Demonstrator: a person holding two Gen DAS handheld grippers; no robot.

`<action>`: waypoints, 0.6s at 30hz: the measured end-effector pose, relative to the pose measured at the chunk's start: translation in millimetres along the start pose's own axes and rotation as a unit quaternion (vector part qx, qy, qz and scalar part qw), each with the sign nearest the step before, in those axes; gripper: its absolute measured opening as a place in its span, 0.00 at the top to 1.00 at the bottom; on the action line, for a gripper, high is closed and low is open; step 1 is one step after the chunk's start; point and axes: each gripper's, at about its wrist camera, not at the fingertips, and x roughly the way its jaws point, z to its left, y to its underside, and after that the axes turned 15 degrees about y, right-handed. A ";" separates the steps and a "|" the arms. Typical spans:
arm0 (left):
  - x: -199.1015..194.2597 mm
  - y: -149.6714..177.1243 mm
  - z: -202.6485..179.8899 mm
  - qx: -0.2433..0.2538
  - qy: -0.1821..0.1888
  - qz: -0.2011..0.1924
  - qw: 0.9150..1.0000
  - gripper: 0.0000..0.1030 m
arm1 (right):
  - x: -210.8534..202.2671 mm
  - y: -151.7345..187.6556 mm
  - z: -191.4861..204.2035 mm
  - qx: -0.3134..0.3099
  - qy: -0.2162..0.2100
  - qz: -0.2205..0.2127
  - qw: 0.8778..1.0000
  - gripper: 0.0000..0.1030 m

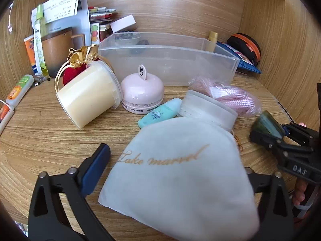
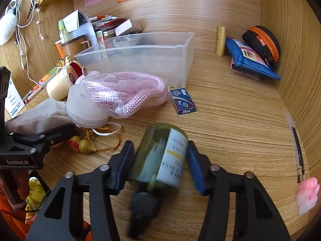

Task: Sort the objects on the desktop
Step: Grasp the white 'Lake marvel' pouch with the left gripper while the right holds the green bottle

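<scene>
A wooden desk [image 2: 230, 108], walled in by wood panels on three sides, is seen crowded with small items. A clear plastic bin [image 1: 170, 64] is set at the back of the desk, largely unfilled, with a dark object visible through its rear wall. In the foreground of the left wrist view, a white cloth pouch [image 1: 180, 178] with gold script is spread between the fingers of the left gripper [image 1: 174, 164], whose jaws are held wide apart; the right finger is hidden behind the fabric, so contact cannot be confirmed. A cream tub [image 1: 90, 94] is tipped on its side to the left, touching a pink domed gadget [image 1: 142, 92]. A bagged coil of pink rope [image 2: 130, 94] is piled against a white round case [image 2: 86, 110], just in front of the bin. A green glass bottle [image 2: 162, 158] with a white label and dark cap is clamped between the blue pads of the right gripper [image 2: 160, 162], lifted above the desk, cap toward the camera. A blue box [image 2: 182, 100] marked "Max" is laid beside the rope, and a mint-green tube [image 1: 160, 112] is placed near the pouch.
</scene>
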 end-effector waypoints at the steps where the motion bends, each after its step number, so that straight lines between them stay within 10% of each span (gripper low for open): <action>1: -1.1 -0.7 0.0 0.002 0.002 -0.001 1.000 0.17 | 0.6 -0.4 -0.9 0.002 -0.001 0.000 1.000 0.63; 18: -28.7 -1.1 6.7 -0.008 -0.010 -0.028 1.000 0.36 | -10.2 -10.4 -9.8 0.019 -0.008 -0.033 0.999 0.63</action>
